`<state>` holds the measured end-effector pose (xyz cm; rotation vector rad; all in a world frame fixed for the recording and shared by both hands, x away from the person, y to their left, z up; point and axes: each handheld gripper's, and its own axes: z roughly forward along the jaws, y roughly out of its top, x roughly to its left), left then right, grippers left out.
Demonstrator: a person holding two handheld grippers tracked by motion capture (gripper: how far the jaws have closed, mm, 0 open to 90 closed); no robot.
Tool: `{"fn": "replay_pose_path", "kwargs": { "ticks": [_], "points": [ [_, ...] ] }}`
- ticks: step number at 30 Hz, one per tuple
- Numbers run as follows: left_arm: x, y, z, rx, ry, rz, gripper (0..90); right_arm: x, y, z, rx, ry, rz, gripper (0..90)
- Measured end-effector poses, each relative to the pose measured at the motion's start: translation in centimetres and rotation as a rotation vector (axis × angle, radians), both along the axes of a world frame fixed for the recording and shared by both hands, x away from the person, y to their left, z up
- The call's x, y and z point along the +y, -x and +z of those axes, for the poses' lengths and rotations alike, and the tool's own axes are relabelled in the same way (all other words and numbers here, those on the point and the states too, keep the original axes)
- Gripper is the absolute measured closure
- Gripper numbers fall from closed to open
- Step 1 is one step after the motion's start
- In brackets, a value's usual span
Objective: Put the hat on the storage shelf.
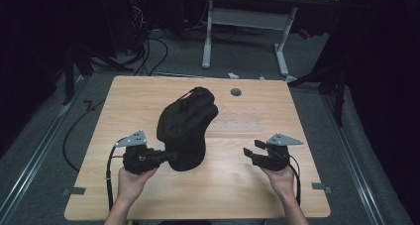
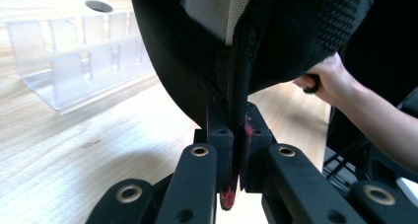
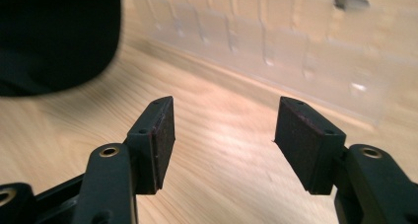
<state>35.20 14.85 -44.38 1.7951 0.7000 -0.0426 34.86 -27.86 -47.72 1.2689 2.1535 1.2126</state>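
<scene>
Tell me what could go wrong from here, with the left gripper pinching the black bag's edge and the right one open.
1. The left gripper holds only a thin edge of the black fabric bag; a pull may slip it free.
2. The clear plastic divider tray lies close beside the bag; dragging the bag could shove it.
3. The open right gripper may grab loose fabric unevenly.

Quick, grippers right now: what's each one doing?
Left gripper: closed on the edge of the black bag.
Right gripper: open, nothing between the jaws, above the table.
</scene>
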Motion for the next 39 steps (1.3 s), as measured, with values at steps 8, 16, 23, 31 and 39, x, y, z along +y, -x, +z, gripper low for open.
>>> {"fn": "replay_pose_path", "kwargs": {
  "ticks": [8,16,23,31,39],
  "points": [
    [0.6,0.1,0.1,-0.023,0.009,0.079,86.0,-0.9,0.3,-2.5,0.051,0.040,-0.055,38.7],
    [1.0,-0.3,0.2,-0.044,0.017,0.145,86.0,-1.7,0.6,-4.2,0.063,0.092,-0.100,36.3],
    [1.2,-0.8,0.2,-0.056,0.020,0.202,86.0,-1.3,0.4,-5.2,0.079,0.149,-0.124,36.4],
    [1.2,-1.3,0.5,-0.071,0.006,0.227,86.0,-0.9,0.3,-5.4,0.076,0.185,-0.147,35.1],
    [1.1,-1.9,0.7,-0.070,0.018,0.257,85.9,-0.9,0.2,-5.4,0.078,0.186,-0.157,34.4]
  ]
}}
